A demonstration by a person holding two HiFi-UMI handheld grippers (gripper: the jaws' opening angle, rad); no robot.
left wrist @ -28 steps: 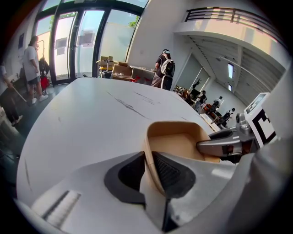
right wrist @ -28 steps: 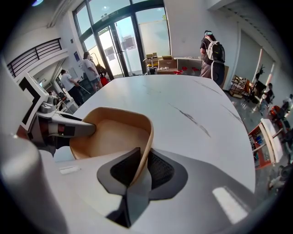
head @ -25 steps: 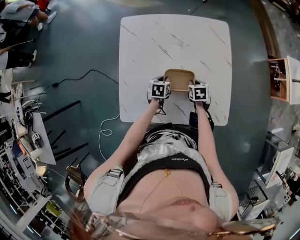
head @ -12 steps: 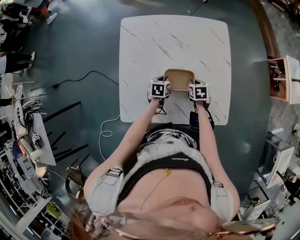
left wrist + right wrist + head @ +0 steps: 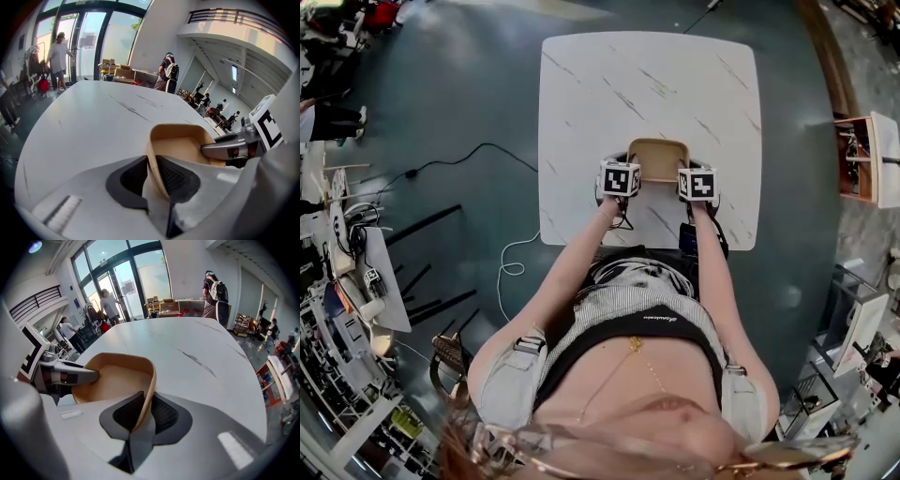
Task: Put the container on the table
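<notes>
We are holding the tan container [image 5: 658, 157] with both grippers. Our left gripper [image 5: 151, 174] is pinching the container's left wall, with one jaw inside and one jaw outside. Our right gripper [image 5: 144, 417] is pinching the right wall the same way. The container is sitting open side up over the near part of the white table [image 5: 647, 75]. We are not able to tell if its bottom is touching the table. People [image 5: 58, 51] are standing far off by the glass doors [image 5: 89, 42].
</notes>
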